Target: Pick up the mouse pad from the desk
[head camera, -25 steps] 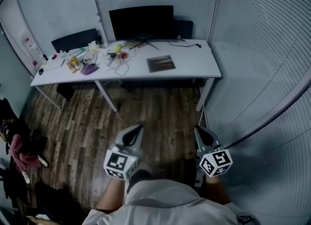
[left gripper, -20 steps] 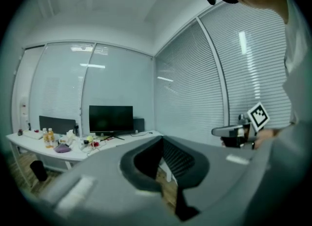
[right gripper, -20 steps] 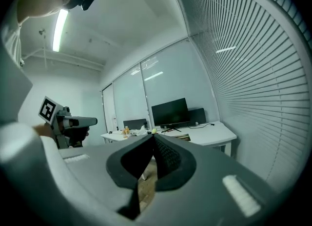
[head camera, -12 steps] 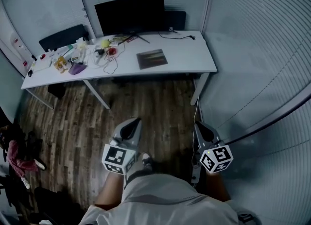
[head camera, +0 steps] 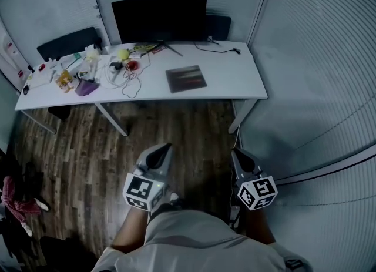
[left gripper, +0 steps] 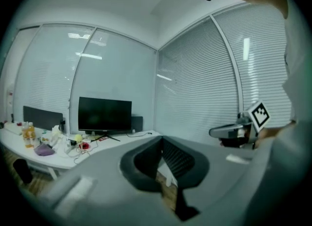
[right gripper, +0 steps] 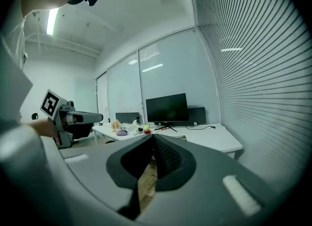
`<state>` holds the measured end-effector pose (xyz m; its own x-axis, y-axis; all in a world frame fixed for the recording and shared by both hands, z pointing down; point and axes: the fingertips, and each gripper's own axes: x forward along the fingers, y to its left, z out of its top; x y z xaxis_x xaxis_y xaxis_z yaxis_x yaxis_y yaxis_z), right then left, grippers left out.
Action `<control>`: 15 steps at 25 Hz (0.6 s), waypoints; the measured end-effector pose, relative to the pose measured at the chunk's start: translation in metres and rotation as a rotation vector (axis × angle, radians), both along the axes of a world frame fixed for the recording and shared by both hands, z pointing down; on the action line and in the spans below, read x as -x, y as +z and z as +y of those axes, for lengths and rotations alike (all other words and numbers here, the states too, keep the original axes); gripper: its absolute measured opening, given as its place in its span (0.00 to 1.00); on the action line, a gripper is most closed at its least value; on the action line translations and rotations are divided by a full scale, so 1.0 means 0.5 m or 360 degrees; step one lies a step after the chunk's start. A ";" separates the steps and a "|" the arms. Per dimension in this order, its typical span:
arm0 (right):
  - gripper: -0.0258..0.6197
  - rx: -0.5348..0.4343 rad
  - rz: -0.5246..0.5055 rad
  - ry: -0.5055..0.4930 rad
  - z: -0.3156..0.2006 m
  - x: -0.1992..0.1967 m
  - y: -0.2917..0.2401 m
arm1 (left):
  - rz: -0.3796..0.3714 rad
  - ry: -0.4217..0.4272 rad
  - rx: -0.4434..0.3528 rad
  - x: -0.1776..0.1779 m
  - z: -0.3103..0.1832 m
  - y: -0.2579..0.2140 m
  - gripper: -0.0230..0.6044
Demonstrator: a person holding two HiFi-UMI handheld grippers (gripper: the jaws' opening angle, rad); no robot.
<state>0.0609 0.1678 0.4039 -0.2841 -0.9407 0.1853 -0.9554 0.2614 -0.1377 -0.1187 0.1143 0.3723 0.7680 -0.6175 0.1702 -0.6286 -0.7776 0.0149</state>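
Note:
A dark rectangular mouse pad (head camera: pixel 185 79) lies flat on the white desk (head camera: pixel 232 86), right of the desk's middle, in front of the black monitor (head camera: pixel 158 18). My left gripper (head camera: pixel 165 147) and right gripper (head camera: pixel 236 154) are held side by side over the wooden floor, well short of the desk, both pointing toward it. Both are shut with nothing between their jaws. In the left gripper view the desk (left gripper: pixel 48 154) is far off, and in the right gripper view the mouse pad is a thin strip (right gripper: pixel 179 136) on the desk (right gripper: pixel 214 139).
Cluttered small items, cables and a purple object (head camera: pixel 86 87) cover the desk's left half. A black chair (head camera: pixel 64 44) stands behind it. Window blinds (head camera: pixel 329 59) curve along the right. Red-patterned clothing (head camera: pixel 12 191) lies on the floor at the left.
The desk has drawn nearer and shifted in the head view as the person walks toward it. Both grippers stay shut and side by side.

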 end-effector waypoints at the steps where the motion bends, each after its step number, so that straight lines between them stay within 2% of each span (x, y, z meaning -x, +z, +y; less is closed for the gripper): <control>1: 0.04 0.0010 -0.0019 -0.0009 -0.024 0.016 0.001 | 0.0006 0.0001 0.0006 0.015 -0.022 0.001 0.04; 4: 0.04 0.0018 -0.0054 -0.0010 -0.092 0.054 0.000 | 0.0009 0.0002 0.0026 0.067 -0.083 0.011 0.04; 8: 0.04 0.0023 -0.0002 0.0043 -0.160 0.068 -0.017 | 0.0021 -0.0002 0.0048 0.113 -0.157 0.019 0.04; 15: 0.04 0.0064 0.0044 0.0027 -0.260 0.084 -0.005 | 0.0017 0.0000 0.0103 0.119 -0.253 0.049 0.04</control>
